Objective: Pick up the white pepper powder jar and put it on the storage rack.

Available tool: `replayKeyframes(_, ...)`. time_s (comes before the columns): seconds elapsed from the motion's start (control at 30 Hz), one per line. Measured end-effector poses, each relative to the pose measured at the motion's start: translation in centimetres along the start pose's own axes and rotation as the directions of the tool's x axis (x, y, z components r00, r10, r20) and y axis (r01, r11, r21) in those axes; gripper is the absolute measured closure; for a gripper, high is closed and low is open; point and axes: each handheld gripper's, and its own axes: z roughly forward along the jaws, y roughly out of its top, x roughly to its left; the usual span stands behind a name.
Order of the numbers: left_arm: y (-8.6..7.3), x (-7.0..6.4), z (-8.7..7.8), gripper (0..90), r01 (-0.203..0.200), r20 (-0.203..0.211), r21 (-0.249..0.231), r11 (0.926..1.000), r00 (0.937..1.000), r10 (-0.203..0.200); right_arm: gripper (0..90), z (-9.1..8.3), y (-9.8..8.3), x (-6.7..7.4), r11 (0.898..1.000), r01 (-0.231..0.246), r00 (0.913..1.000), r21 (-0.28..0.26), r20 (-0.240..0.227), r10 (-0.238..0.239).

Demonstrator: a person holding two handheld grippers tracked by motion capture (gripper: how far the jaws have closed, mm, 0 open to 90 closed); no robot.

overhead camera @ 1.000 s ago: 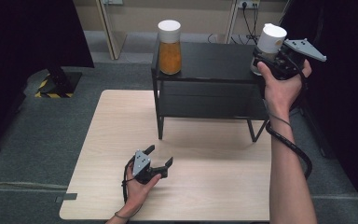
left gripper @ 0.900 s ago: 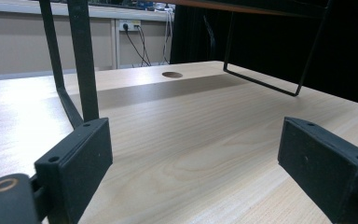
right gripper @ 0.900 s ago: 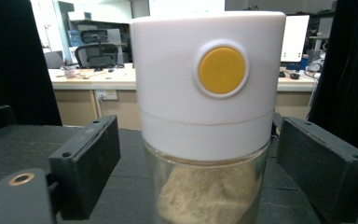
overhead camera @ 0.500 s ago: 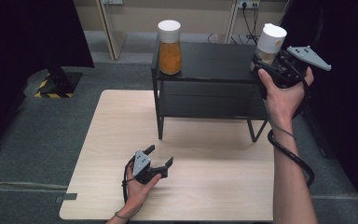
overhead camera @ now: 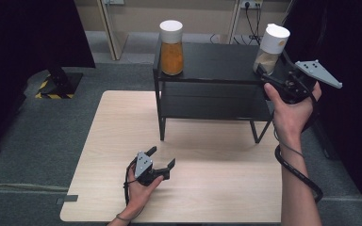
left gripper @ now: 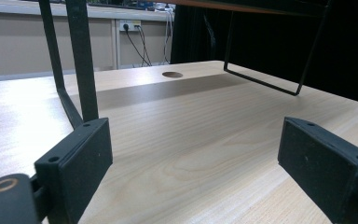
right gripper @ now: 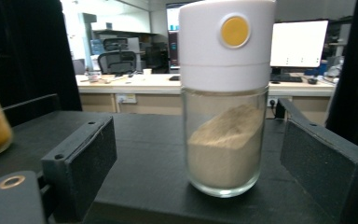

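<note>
At the upper right of the high view, the right tool (overhead camera: 264, 77) stands wide, its jaws having just been opening off the beige-powder jar (overhead camera: 272, 46) upright on the black shelf (overhead camera: 217, 61), so back straight away without clipping the glass.

Two jars stand on the rack (overhead camera: 217, 59) at the bench's (overhead camera: 217, 188) back: one (overhead camera: 171, 47) left, one (overhead camera: 270, 49) right, before my right claw (overhead camera: 268, 81).

1. A glass jar of pale powder (overhead camera: 269, 51), white-lidded, stands upright at the right end of a black shelf (overhead camera: 217, 63).
2. The right gripper (overhead camera: 268, 80), jaws apart, sits just beside it.
3. The left gripper (overhead camera: 161, 158) rests on the wooden table (overhead camera: 217, 169).
</note>
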Motion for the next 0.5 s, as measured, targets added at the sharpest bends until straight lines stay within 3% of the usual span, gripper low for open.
replayKeyframes(0.5, -0.1, 0.0, 0.0, 9.6, 0.004, 0.000, -0.003, 1.0000, 1.0000, -0.004, 10.9, -2.8, -2.3, -0.2, 1.000, 0.009, 0.9989, -0.008, -0.047, -0.009)
